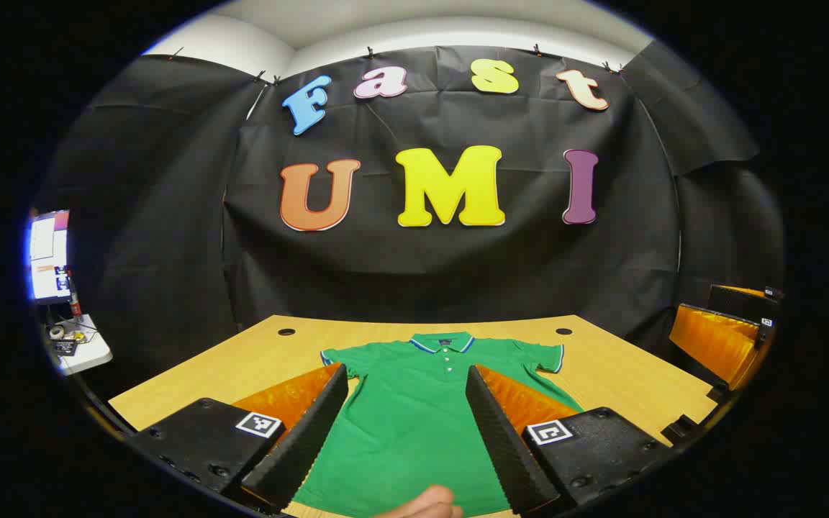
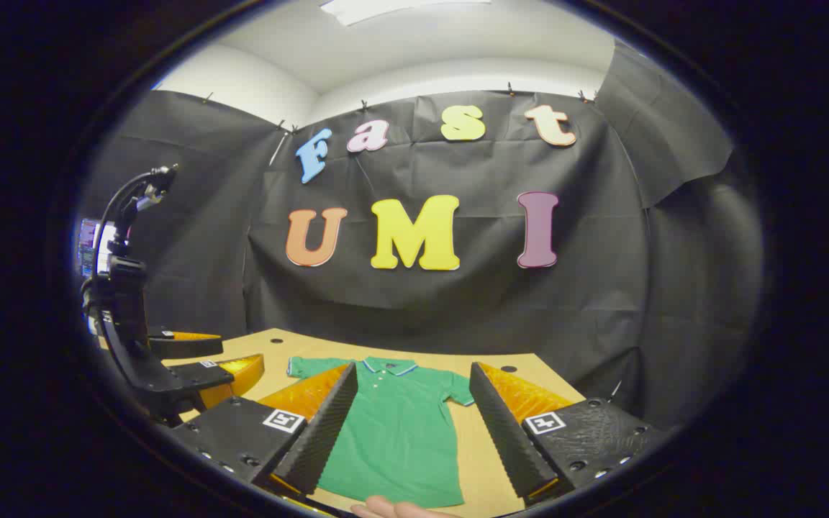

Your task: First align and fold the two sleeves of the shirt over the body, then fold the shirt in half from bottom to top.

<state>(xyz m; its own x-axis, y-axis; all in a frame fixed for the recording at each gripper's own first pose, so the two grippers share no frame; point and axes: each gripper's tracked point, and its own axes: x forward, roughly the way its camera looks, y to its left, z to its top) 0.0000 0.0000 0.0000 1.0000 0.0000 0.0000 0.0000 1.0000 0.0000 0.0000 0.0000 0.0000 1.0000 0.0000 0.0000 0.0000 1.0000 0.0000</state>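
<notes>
Wooden counter (image 1: pixel 623 374), lower half of both views, black cloth wall behind. Item: green polo shirt (image 1: pixel 414 417), lying flat, collar at the far end, both short sleeves spread outward, hem nearest. Folding: none done; both sleeve folds and the bottom-to-top fold remain. Left hand-held gripper (image 1: pixel 407 424): fingers spread, above the shirt, holding nothing. Right hand-held gripper (image 2: pixel 411 424): likewise spread and empty. Monitor (image 1: pixel 50 255) at left edge.

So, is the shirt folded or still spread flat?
Spread flat. On the shirt both sleeves lie out to the sides on the table, collar showing.
</notes>
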